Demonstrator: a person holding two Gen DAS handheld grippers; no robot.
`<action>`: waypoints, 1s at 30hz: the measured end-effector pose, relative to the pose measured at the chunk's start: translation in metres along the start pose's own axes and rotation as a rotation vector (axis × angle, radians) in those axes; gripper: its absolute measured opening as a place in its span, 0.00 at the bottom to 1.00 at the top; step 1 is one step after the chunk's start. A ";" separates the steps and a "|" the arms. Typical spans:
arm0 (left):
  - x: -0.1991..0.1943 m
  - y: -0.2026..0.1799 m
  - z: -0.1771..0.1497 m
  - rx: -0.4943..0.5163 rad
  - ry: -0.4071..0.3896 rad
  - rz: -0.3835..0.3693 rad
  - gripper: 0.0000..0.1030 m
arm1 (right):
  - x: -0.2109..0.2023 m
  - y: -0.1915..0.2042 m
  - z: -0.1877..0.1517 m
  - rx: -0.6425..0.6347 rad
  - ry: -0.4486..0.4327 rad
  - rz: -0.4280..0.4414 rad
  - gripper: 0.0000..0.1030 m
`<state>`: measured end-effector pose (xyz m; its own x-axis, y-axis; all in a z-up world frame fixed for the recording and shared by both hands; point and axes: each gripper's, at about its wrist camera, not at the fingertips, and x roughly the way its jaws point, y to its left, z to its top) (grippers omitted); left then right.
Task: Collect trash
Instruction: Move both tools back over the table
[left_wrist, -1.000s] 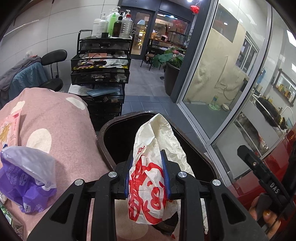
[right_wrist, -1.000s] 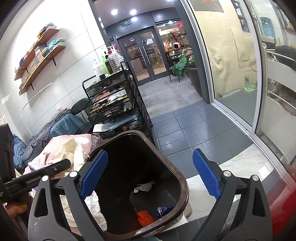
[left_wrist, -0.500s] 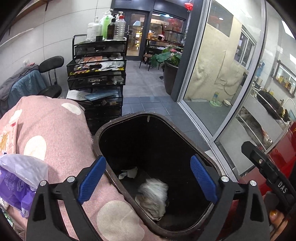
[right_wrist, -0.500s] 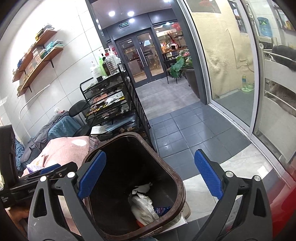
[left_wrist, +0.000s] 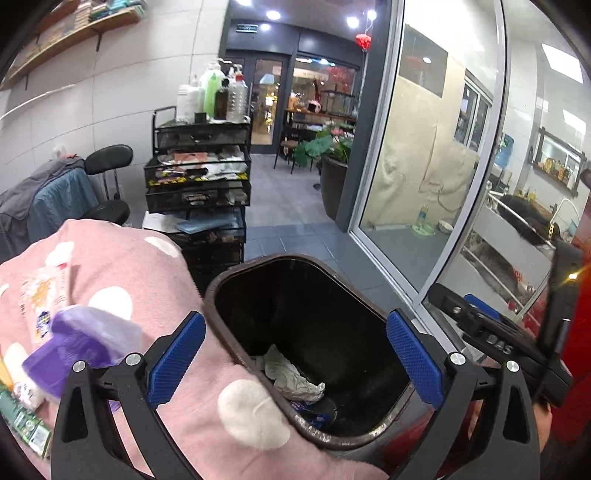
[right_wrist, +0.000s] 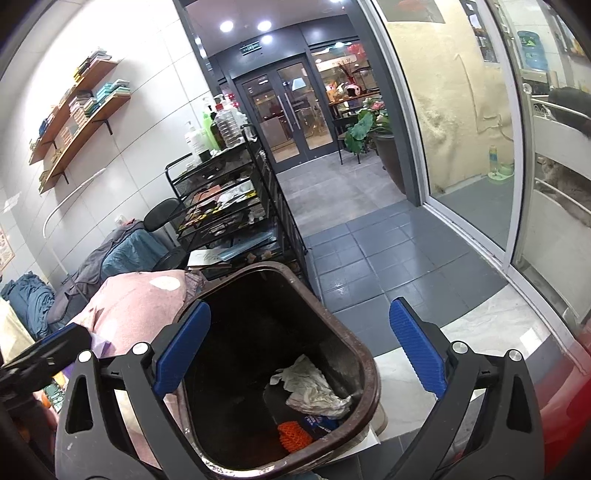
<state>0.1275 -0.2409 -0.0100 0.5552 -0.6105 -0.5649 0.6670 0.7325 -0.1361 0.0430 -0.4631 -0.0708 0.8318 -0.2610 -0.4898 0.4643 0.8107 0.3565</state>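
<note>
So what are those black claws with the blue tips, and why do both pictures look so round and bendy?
Each claw is a hand-held gripper that a person carries, one in each hand. A small wide-eyed camera sits on each one, which bends the picture. One picture looks along the left hand-held gripper, the other along the right hand-held gripper. Both are wide and hold nothing; the left one's jaws are opening. Below them stands a brown trash bin with a crumpled bag and an orange scrap inside. Beside it lies a pink spotted blanket with a purple packet on it, waiting.
</note>
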 end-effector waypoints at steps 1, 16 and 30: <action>-0.004 0.002 -0.001 -0.007 -0.007 0.000 0.95 | 0.000 0.002 0.000 -0.004 0.001 0.004 0.93; -0.068 0.041 -0.031 -0.046 -0.096 0.151 0.95 | 0.003 0.052 -0.002 -0.091 0.033 0.125 0.93; -0.116 0.108 -0.075 -0.175 -0.099 0.309 0.95 | 0.008 0.140 -0.032 -0.314 0.150 0.344 0.93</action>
<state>0.0974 -0.0683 -0.0200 0.7679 -0.3724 -0.5212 0.3701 0.9220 -0.1136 0.1051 -0.3354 -0.0506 0.8574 0.1088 -0.5030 0.0375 0.9616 0.2720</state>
